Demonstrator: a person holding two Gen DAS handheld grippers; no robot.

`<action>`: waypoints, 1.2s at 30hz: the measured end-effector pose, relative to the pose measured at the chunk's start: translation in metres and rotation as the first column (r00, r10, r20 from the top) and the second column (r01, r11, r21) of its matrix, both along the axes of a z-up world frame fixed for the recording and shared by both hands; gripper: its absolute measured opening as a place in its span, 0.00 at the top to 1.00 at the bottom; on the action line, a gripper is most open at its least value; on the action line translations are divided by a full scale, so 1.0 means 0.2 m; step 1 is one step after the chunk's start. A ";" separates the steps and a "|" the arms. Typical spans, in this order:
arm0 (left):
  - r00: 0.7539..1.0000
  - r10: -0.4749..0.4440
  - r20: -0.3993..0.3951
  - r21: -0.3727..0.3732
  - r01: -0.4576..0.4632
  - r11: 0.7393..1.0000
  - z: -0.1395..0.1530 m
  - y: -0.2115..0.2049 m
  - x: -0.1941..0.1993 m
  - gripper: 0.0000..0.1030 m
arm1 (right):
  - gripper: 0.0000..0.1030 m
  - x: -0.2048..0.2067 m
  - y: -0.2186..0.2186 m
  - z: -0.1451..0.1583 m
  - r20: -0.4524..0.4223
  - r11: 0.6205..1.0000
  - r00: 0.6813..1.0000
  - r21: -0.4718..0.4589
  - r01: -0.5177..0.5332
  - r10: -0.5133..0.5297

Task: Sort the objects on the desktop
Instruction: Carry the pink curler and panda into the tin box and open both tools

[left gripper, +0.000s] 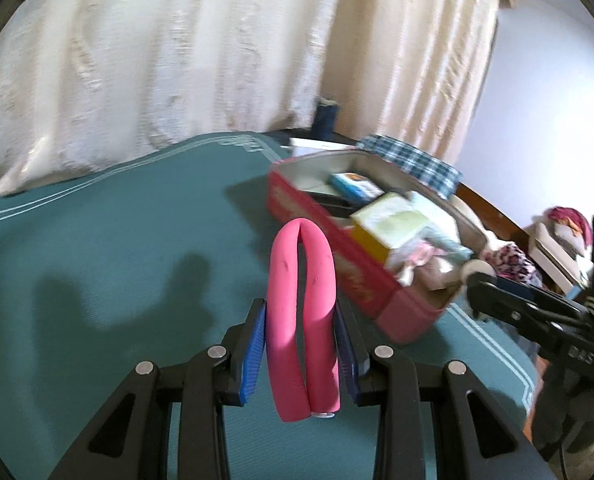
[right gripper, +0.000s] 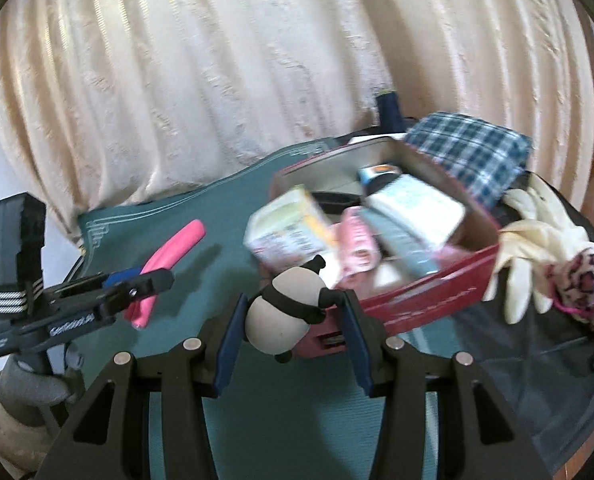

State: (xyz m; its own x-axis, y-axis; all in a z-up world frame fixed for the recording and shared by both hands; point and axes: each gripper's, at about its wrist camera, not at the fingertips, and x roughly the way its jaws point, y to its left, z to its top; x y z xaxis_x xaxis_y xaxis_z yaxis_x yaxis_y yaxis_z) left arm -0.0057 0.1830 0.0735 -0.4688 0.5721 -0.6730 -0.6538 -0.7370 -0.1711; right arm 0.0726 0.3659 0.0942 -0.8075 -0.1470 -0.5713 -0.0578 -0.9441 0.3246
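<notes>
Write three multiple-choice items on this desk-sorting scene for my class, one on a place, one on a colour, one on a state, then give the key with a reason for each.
1. Where are the small cartons?
A. Inside the red tin
B. On the checked cloth
C. Under the mat

2. What colour is the bent foam stick that the left gripper holds?
A. Yellow
B. Pink
C. Black

3. How is the panda toy?
A. Lying loose on the mat
B. Inside the tin
C. Held between the right gripper's fingers

Key:
1 A, the cartons sit within the walls of the red tin.
2 B, the foam stick folded between the fingers of the left gripper is pink.
3 C, the panda toy is clamped in the right gripper, clear of the green mat.
</notes>
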 end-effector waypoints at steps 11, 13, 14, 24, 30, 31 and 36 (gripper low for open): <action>0.998 -0.057 -0.004 0.033 0.058 0.998 0.08 0.20 0.03 0.66 | 0.51 -0.07 0.13 -0.02 0.002 1.000 1.000 -0.015 0.002 -0.002; 0.998 -0.063 -0.003 0.036 0.064 0.997 0.09 0.22 0.02 0.66 | 0.51 -0.08 0.15 -0.02 0.000 1.000 1.000 -0.021 0.008 -0.008; 0.998 -0.068 -0.002 0.036 0.068 0.997 0.10 0.23 0.01 0.66 | 0.51 -0.09 0.15 -0.02 -0.003 1.000 1.000 -0.023 0.010 -0.010; 0.996 -0.085 -0.020 0.050 0.085 0.995 0.15 0.32 -0.05 0.66 | 0.51 -0.17 0.12 -0.02 -0.008 0.999 0.999 -0.028 -0.035 0.035; 0.997 -0.074 -0.022 0.055 0.075 0.996 0.16 0.31 -0.06 0.66 | 0.51 -0.24 0.09 -0.02 -0.007 0.998 0.998 -0.021 -0.056 0.056; 0.997 -0.073 -0.022 0.054 0.074 0.996 0.15 0.31 -0.07 0.66 | 0.51 -0.25 0.09 -0.02 -0.008 0.998 0.998 -0.021 -0.056 0.056; 0.997 -0.076 -0.025 0.058 0.078 0.995 0.16 0.31 -0.07 0.66 | 0.51 -0.33 0.10 -0.04 0.000 0.998 0.999 -0.024 -0.050 0.050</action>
